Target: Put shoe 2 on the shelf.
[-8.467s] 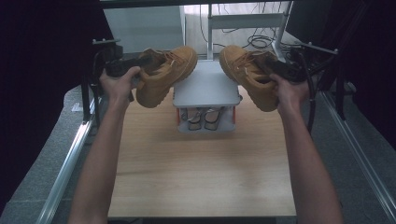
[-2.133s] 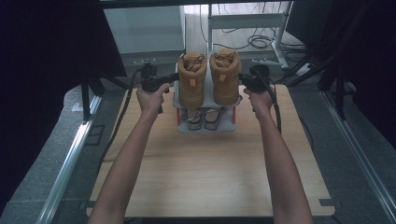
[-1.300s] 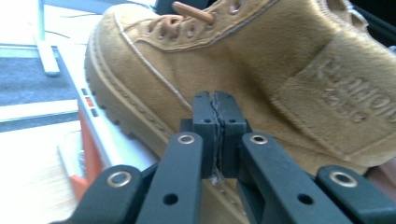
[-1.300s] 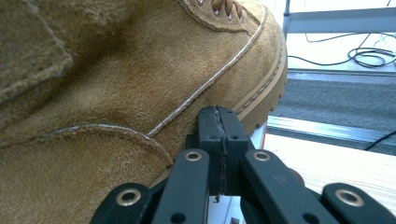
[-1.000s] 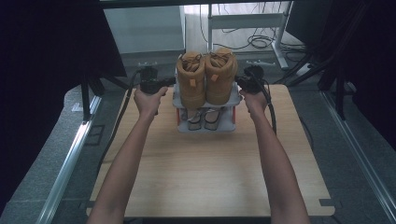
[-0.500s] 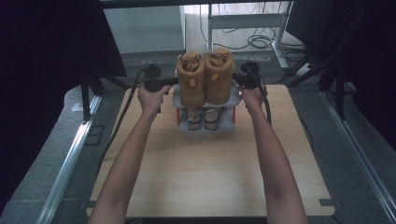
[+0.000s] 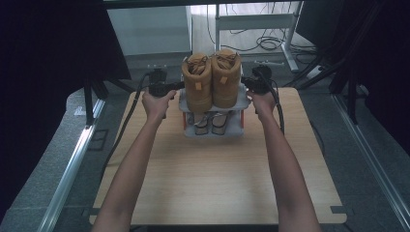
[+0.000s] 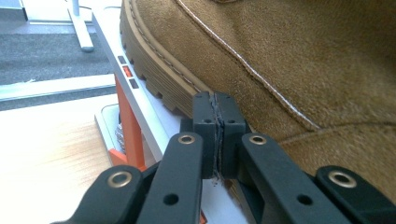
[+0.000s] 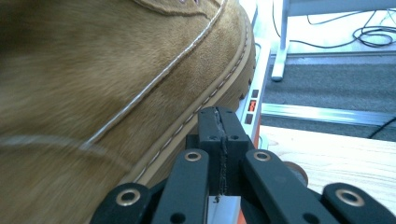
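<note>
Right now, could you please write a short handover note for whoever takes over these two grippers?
Left gripper: shut, empty, tips against the side of the left boot.
Right gripper: shut, empty, tips at the sole edge of the right boot.
Both tan boots stand upright, side by side, on the top of the small white rack; a second pair sits on its lower shelf.
Done: boots placed.
Left: probably a final nudge to square them, then back both grippers away.
</note>
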The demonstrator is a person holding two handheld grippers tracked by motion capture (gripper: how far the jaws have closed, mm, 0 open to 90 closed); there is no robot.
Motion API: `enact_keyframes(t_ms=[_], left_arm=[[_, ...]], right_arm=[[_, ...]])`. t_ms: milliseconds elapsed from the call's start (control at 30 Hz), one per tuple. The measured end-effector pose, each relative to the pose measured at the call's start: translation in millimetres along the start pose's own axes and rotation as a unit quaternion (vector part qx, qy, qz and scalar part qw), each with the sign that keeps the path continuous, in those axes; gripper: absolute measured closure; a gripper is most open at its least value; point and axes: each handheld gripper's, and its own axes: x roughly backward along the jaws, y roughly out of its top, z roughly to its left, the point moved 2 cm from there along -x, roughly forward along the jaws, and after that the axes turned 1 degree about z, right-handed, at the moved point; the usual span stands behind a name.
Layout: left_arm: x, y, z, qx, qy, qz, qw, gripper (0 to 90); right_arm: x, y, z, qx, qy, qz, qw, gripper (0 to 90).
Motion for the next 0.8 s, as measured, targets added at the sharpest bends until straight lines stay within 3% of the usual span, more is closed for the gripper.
enact_keyframes(t_ms=[267,467,600,800], left_arm=[[20.5,-6.1,8.5,0.01,-0.001,-0.023,0.9997,88.5],[33.5,-13.0,10.8,0.01,-0.012,-0.033,0.9993,86.1],[39.9,-17.6,8.8,0.007,-0.022,-0.037,0.999,78.6],[51.9,-26.6,7.0,0.008,-0.032,-0.047,0.9983,68.9]], right_arm=[[24.4,-8.1,1.5,0.001,0.038,-0.017,0.9991,88.8],[34.4,-13.6,8.1,0.001,0.069,-0.031,0.9971,81.5],[41.9,-18.4,12.2,0.004,0.09,-0.034,0.9954,72.5],[59.7,-26.8,10.7,0.002,0.106,-0.048,0.9932,66.2]])
